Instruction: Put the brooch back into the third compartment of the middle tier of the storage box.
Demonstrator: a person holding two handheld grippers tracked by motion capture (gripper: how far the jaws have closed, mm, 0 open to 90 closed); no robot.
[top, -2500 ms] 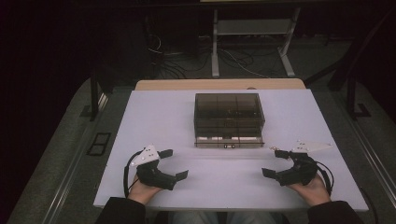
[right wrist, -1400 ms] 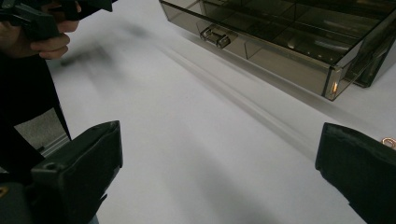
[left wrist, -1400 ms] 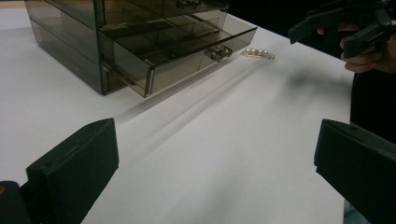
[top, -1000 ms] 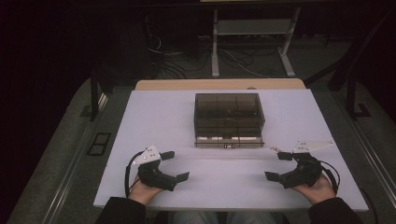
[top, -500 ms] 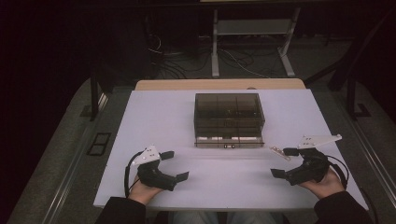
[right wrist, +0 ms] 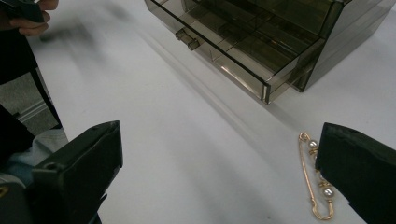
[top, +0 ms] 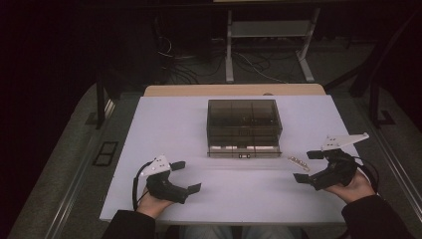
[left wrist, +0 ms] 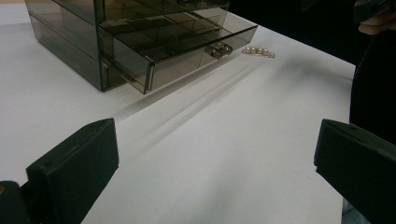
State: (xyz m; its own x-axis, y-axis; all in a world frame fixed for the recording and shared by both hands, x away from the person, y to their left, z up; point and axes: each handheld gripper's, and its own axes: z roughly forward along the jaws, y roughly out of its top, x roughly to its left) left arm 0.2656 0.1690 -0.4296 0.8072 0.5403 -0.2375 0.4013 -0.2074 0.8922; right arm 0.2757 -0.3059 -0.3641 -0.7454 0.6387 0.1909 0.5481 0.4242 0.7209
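Both grippers were held low over the tabletop, fingers spread wide and empty. The left gripper was kept well short of the smoked plastic drawer box, which sat ahead of its fingers. The bottom drawer was seen pulled out, probably so something could be dropped in. A gold pearl pin lay flat just ahead of the right gripper, beside its right finger, not yet touched. The pin was judged the likely pick, the approach being lined up.
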